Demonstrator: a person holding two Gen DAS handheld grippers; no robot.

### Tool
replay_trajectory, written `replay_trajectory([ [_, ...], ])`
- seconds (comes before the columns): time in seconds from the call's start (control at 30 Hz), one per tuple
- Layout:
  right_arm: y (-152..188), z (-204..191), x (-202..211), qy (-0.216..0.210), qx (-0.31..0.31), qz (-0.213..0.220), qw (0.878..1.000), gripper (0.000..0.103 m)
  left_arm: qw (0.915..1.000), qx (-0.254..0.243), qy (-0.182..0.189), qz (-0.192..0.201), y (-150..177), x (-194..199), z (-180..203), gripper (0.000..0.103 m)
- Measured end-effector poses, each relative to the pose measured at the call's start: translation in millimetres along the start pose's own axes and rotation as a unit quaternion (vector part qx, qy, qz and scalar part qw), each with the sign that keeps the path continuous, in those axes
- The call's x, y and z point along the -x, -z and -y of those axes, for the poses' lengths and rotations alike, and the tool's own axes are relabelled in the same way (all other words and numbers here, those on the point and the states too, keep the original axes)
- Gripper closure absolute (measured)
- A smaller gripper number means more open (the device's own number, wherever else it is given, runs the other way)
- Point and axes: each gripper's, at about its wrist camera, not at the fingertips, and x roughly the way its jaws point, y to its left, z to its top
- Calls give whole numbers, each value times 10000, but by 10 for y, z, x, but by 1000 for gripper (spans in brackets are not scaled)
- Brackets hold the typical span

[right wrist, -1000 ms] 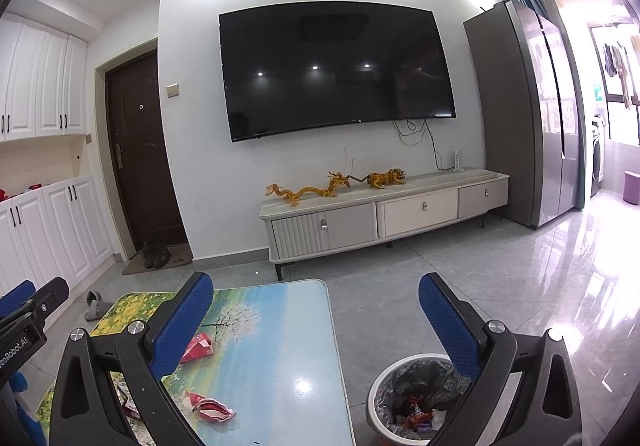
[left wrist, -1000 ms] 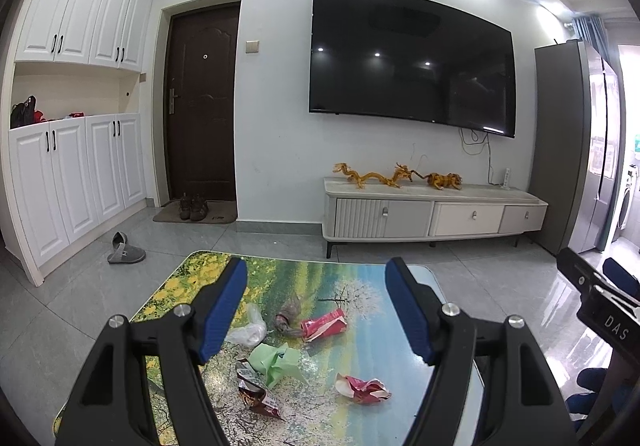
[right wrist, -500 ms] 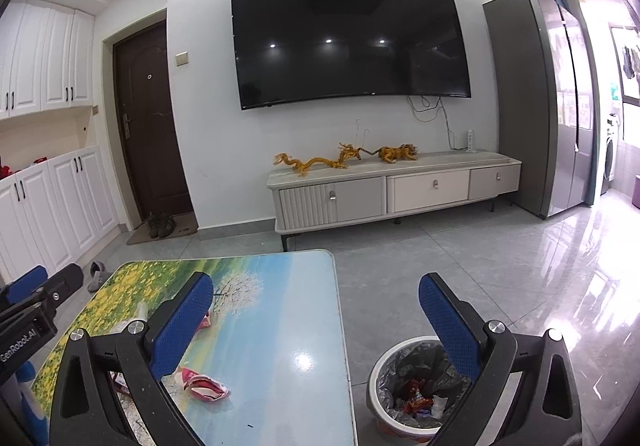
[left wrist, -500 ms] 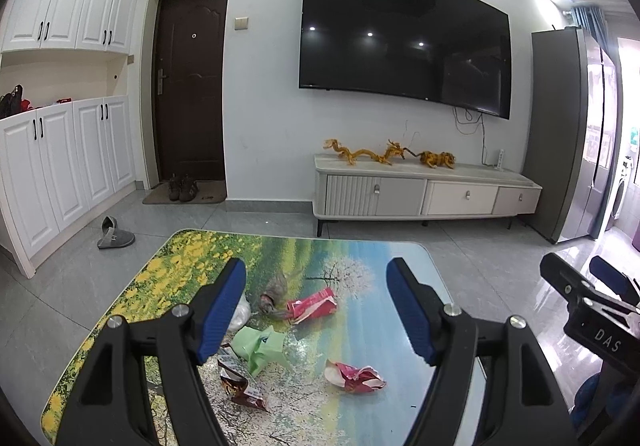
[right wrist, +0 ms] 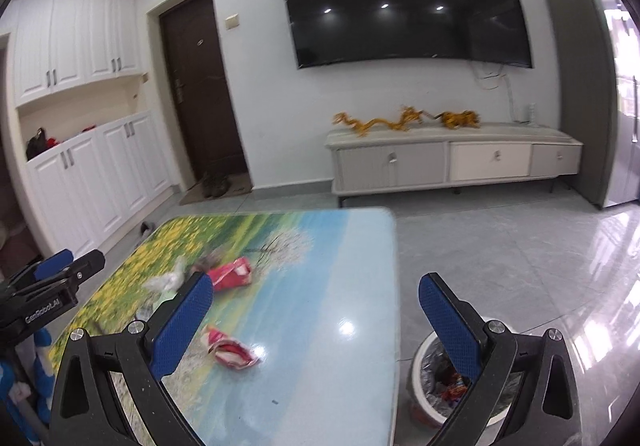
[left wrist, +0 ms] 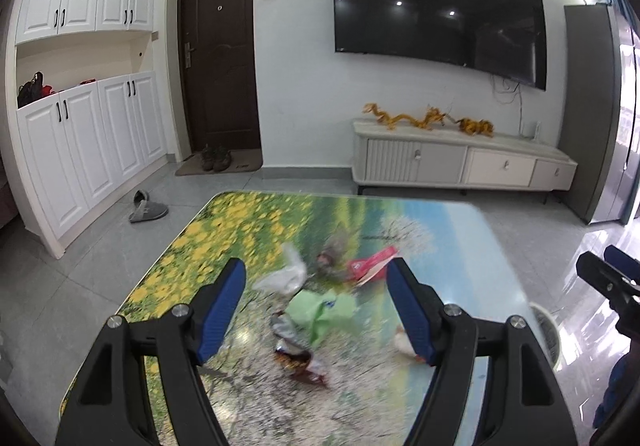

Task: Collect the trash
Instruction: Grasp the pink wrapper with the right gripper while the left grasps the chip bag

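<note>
Several pieces of trash lie on a low table [left wrist: 472, 246] with a landscape print. Seen from the left wrist: a green paper [left wrist: 320, 310], a clear plastic scrap [left wrist: 286, 274], a red packet [left wrist: 370, 262], a brown wrapper [left wrist: 296, 360]. My left gripper [left wrist: 314, 310] hovers open above them, holding nothing. My right gripper [right wrist: 316, 314] is open and empty over the table's right part, a crumpled red wrapper [right wrist: 230, 348] lying just right of its left finger. A second red packet [right wrist: 230, 274] lies farther off. A lined trash bin [right wrist: 444, 382] stands on the floor right of the table.
A white TV cabinet [left wrist: 460, 162] with yellow dragon figures stands under a wall-mounted TV [left wrist: 436, 6]. A dark door [left wrist: 218, 62], shoes on a mat and a grey slipper [left wrist: 146, 208] are at left by white cupboards. A grey fridge [right wrist: 576, 86] stands at right. Glossy tiled floor surrounds the table.
Both grippers have sunk and tilted downward toward the table; the trash now looks larger and sits higher in both views. Their jaws have kept the same width.
</note>
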Motion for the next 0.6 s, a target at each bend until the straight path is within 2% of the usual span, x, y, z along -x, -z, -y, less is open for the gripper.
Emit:
replay_trajectory([
  [0.1,94,-86,-153,-308,169,-257,9991,0,9995,-124,-78,-289,201,-125,-105,32],
  [0.33,396,-262,-566,-800,473,-916,9914,0,9910,42,425,-1266,661,-447,-230,32],
  [0.5,562,-387,-852,-1089,726,-1392,9816,0,9849,249,674,-1576,735,-646,-235,32],
  [0.6,628,-466,-992,-1205,935,-1594,9754,2,9825,444,665,-1681,744,-761,-294,32],
])
